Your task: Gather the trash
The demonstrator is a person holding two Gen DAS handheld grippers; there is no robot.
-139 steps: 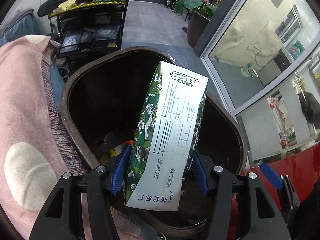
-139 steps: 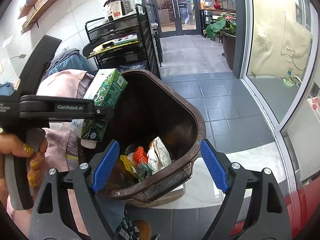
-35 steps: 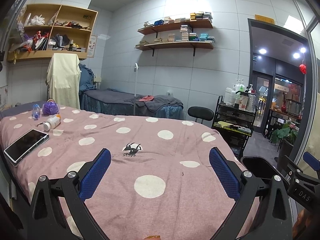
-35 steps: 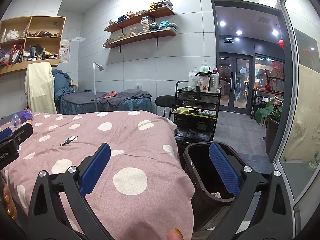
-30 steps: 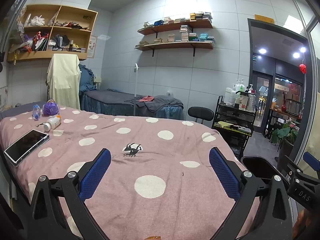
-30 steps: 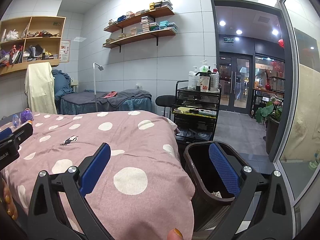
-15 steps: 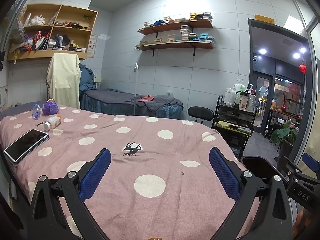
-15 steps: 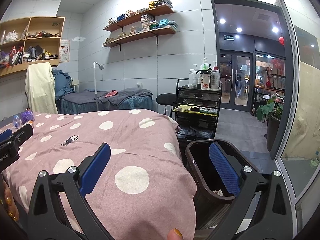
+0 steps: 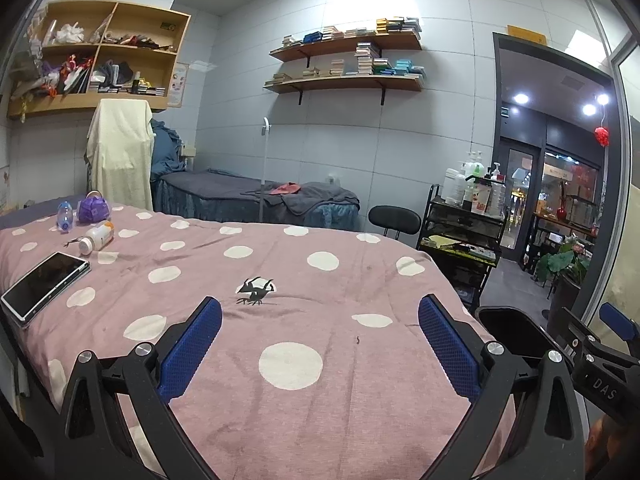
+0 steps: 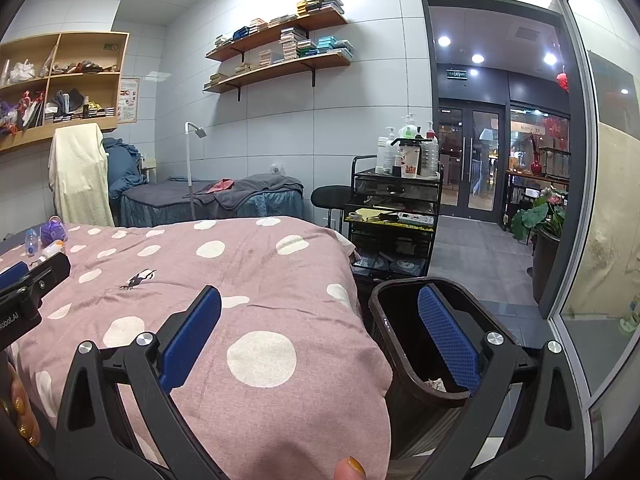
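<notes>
Mauve bedspread (image 9: 344, 280), white polka dots

The right gripper (image 10: 318, 320) hangs over the near end of a bed with a pink polka-dot cover (image 10: 248, 264), its blue-padded jaws wide apart and holding nothing. A dark brown trash bin (image 10: 404, 360) stands on the floor just beside the bed's corner, behind the gripper's right finger, with a scrap of pale litter showing at its bottom. The left gripper (image 10: 24, 284) pokes in at the left edge. Beyond the bin stands a black trolley (image 10: 394, 216) loaded with bottles.
</notes>
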